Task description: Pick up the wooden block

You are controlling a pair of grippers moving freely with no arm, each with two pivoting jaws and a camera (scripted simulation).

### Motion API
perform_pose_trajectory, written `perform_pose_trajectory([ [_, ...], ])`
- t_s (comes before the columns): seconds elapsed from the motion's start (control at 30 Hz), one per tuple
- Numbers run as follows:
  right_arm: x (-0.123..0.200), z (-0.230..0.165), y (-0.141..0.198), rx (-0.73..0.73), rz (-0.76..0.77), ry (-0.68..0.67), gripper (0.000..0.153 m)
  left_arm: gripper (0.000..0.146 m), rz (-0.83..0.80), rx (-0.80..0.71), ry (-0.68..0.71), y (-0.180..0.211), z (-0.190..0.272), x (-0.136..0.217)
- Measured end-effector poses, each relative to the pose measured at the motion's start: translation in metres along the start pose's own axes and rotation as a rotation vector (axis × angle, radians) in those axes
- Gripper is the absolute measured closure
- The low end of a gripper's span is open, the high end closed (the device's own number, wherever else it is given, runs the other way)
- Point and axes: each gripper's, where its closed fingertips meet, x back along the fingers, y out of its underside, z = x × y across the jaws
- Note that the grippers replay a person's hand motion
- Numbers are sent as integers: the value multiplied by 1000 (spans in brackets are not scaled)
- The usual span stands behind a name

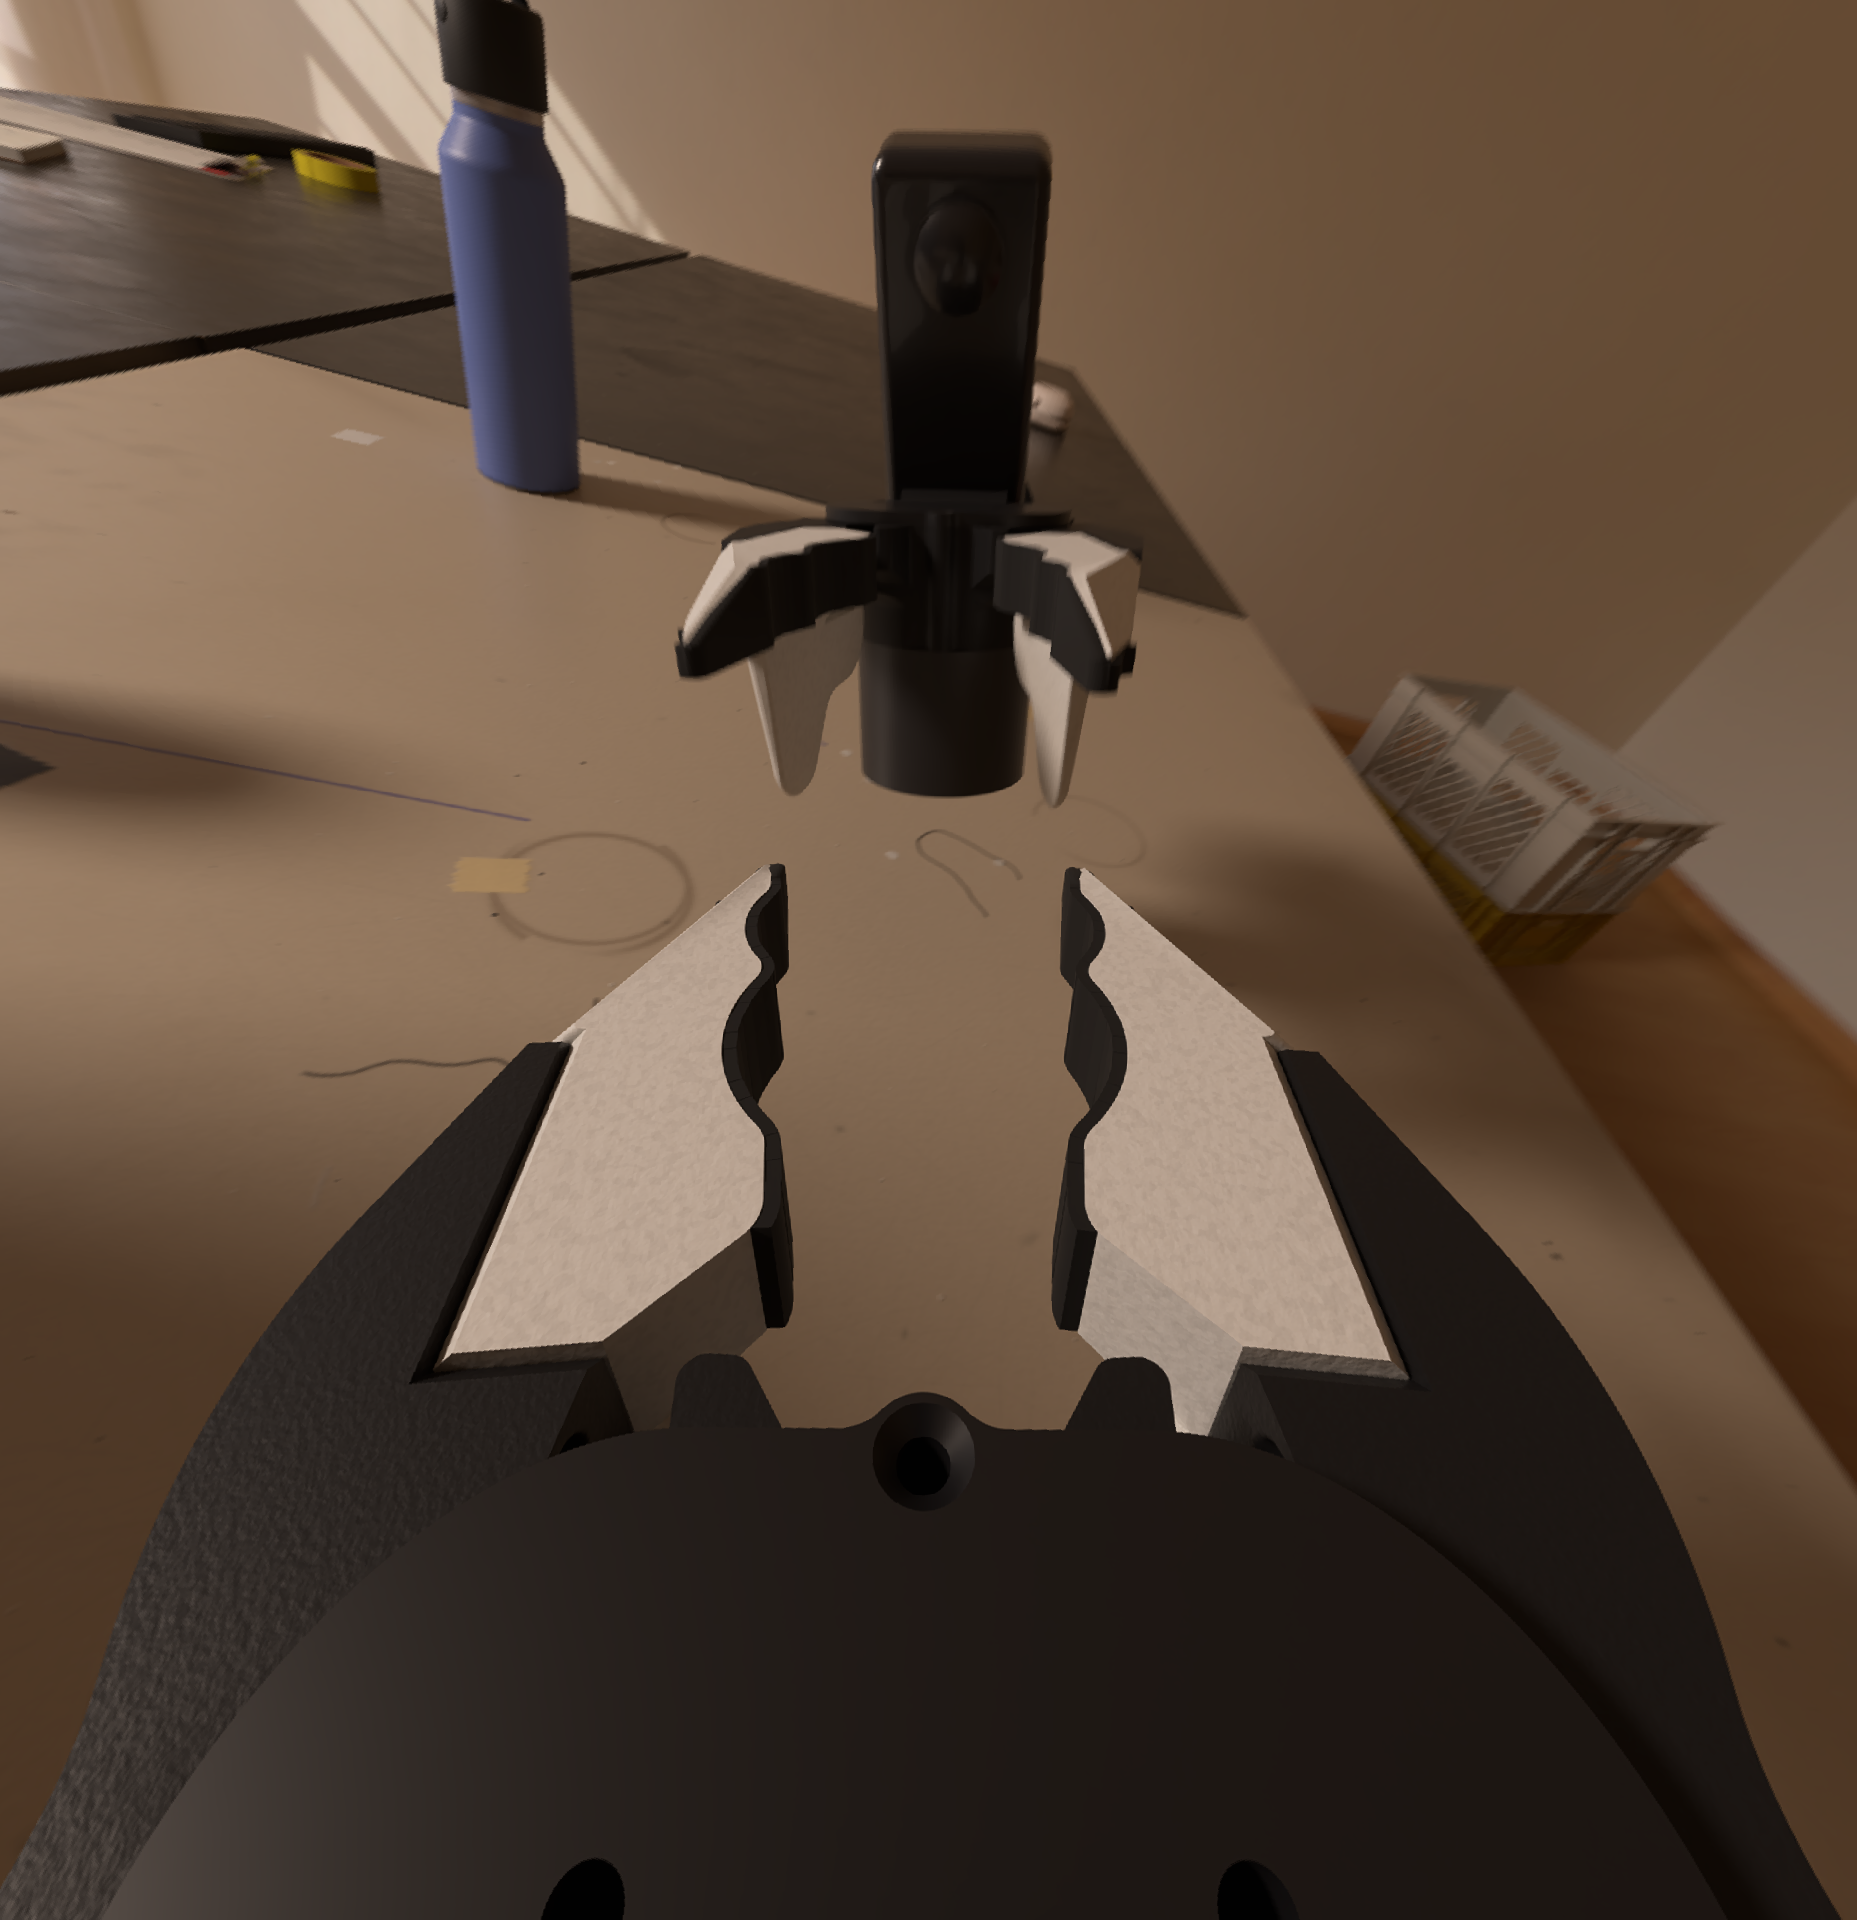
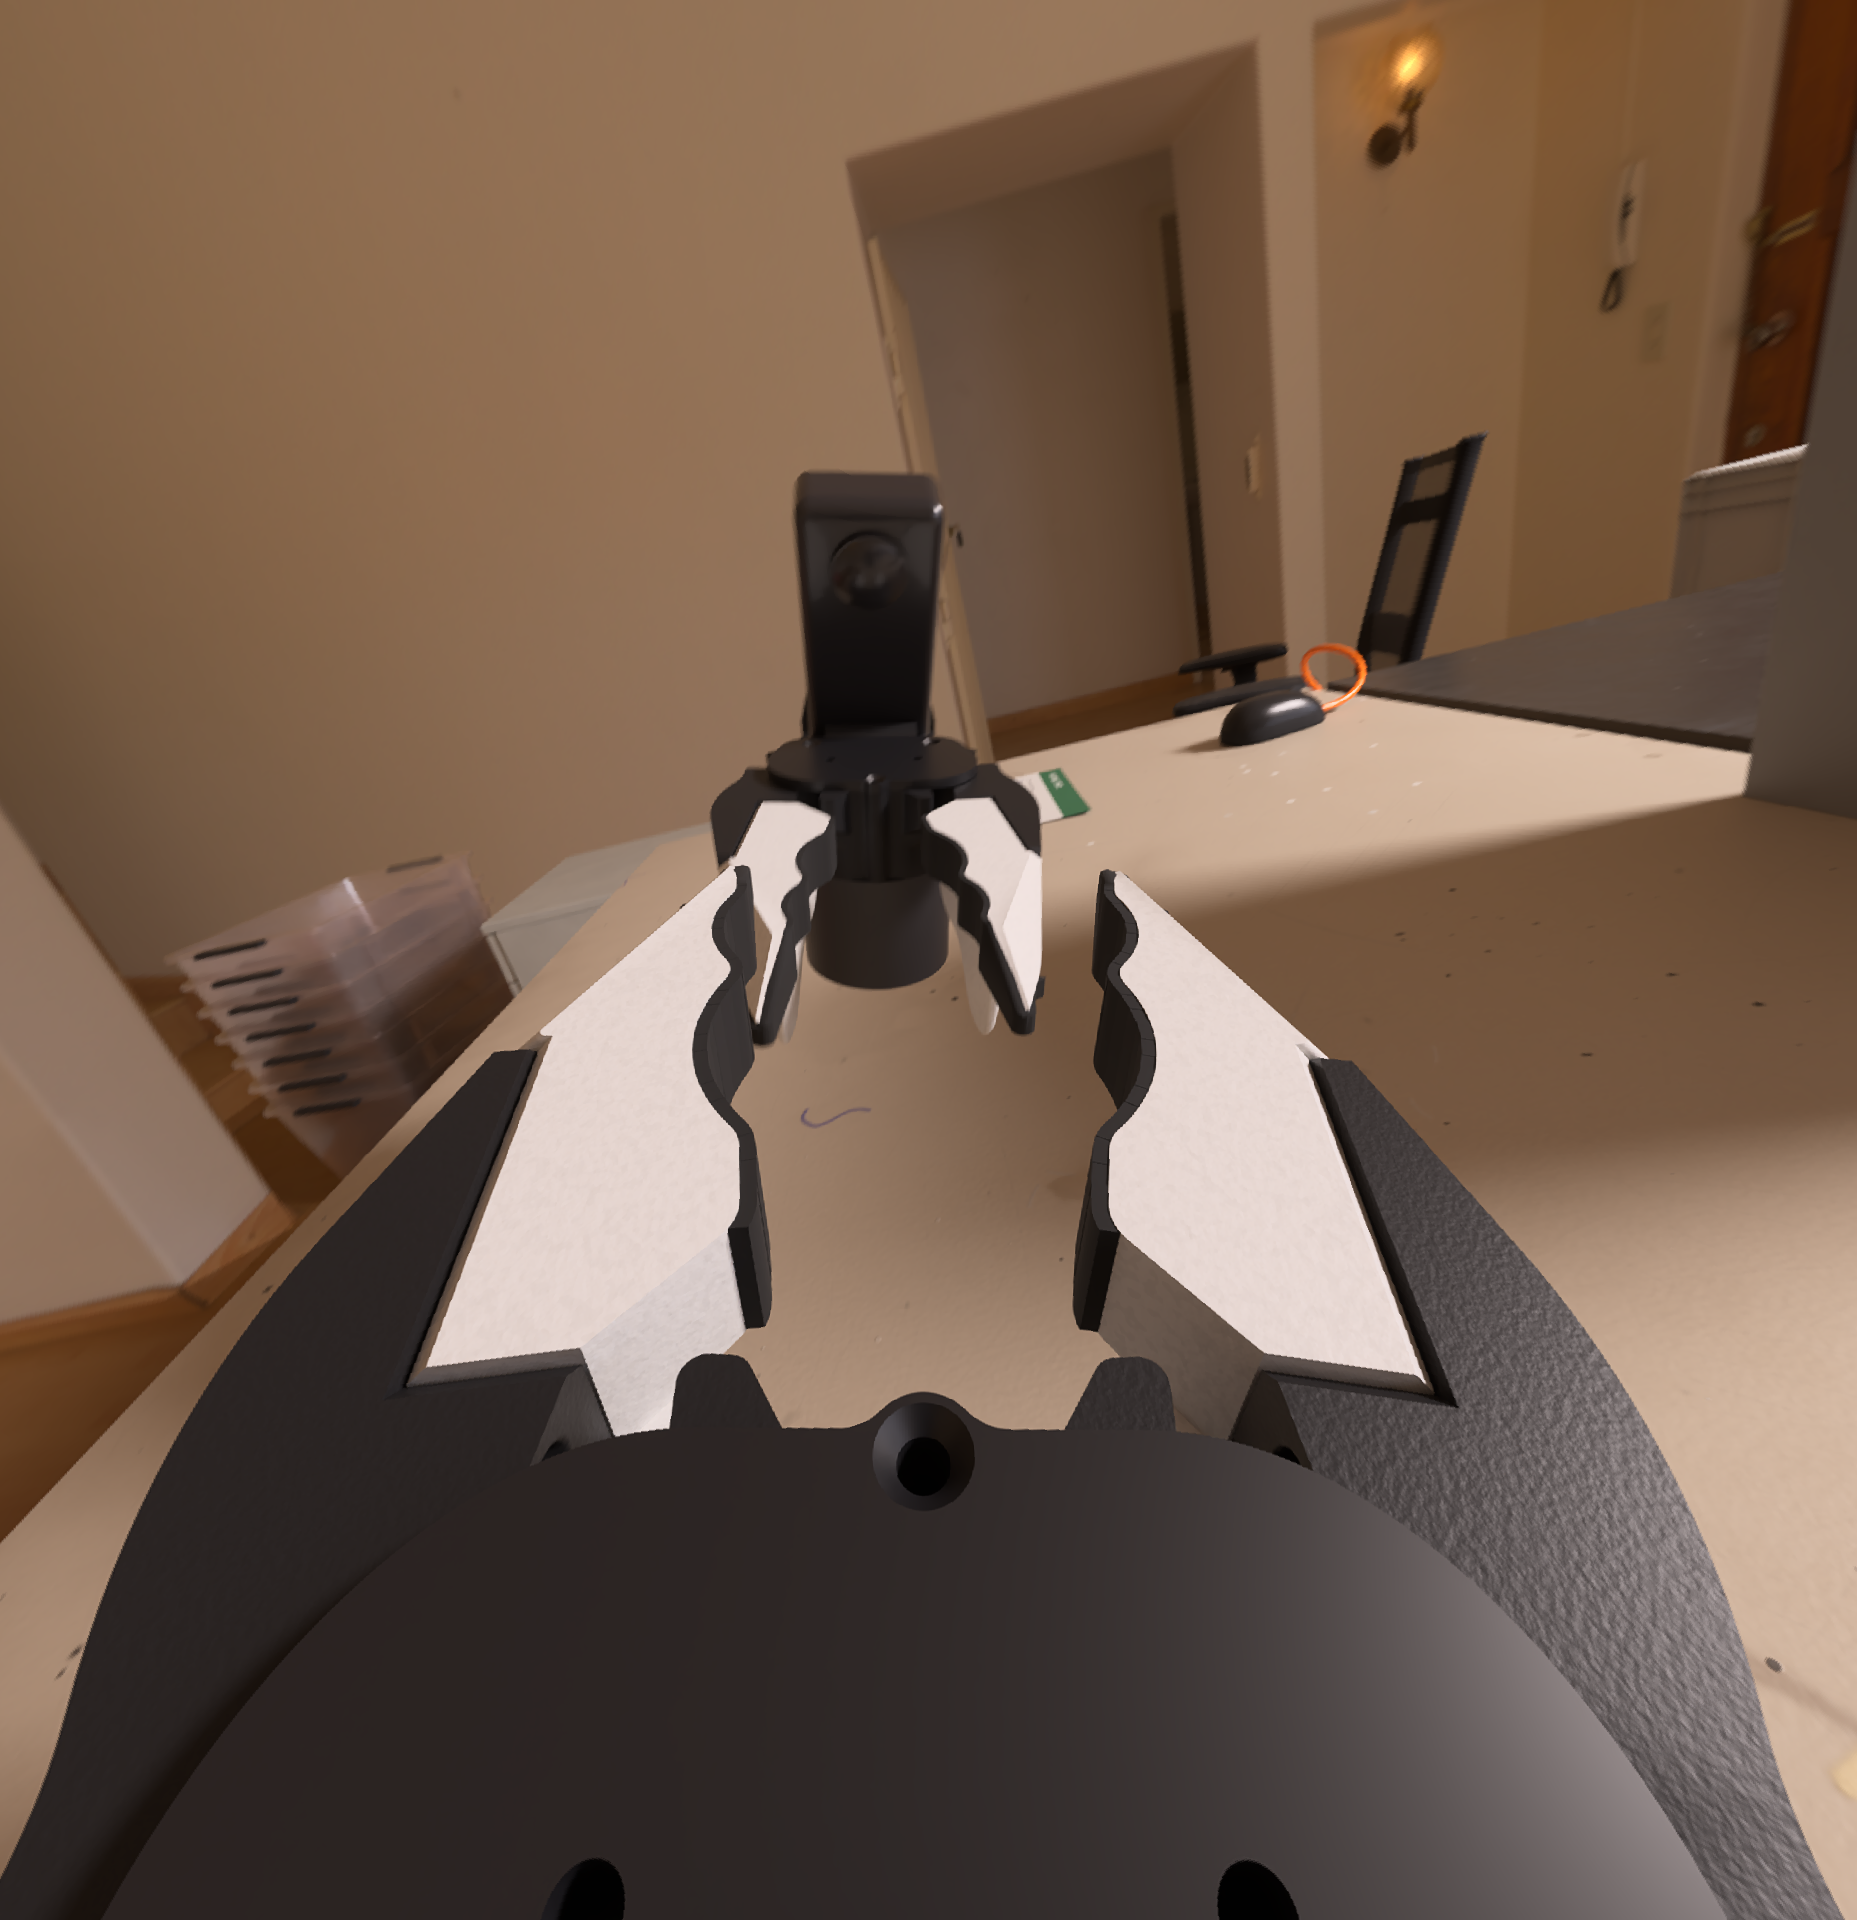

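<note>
No wooden block shows in either view. My left gripper point(image 1: 924, 878) is open and empty, held low over the tan table point(image 1: 280, 1039). My right gripper point(image 2: 924, 883) is also open and empty over the same table point(image 2: 1423, 1039). The two grippers face each other a short way apart. The right gripper shows farther off in the left wrist view point(image 1: 924, 784), its fingers spread and pointing down toward the table. The left gripper shows in the right wrist view point(image 2: 893, 1023), also open.
A blue bottle point(image 1: 508, 301) stands at the back left beside black mats point(image 1: 280, 260) with a yellow tape roll point(image 1: 334, 169). A white crate point(image 1: 1526, 810) sits on the floor past the table's right edge. A black mouse point(image 2: 1272, 717), an orange cable point(image 2: 1334, 665) and a green card point(image 2: 1064, 792) lie on the table.
</note>
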Motion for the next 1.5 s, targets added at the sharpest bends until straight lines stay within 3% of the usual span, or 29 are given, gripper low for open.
perform_pose_trajectory([
  [0.13,-4,-6,7,4,-38,-33,88,93,-6,48,64,0,4,2],
  [0.47,-3,-9,3,44,-43,-19,90,93,-11,-30,36,-2,4,5],
  [0.6,11,3,-9,70,5,38,90,89,-45,-54,-153,-5,-32,35],
  [0.73,20,16,-14,76,31,98,90,95,-234,22,-388,28,-83,72],
  [0.9,20,19,-13,82,27,112,90,105,-418,173,-382,77,-96,74],
  [1.2,19,17,-10,92,9,107,90,113,-604,41,-485,104,-96,52],
  [1.33,17,12,-10,103,8,75,90,138,-638,1,-425,106,-87,51],
  [1.4,17,8,-10,111,8,52,90,138,-617,-74,-353,102,-79,49],
  [1.5,17,2,-11,117,13,17,90,138,-430,-203,-180,74,-54,42],
])
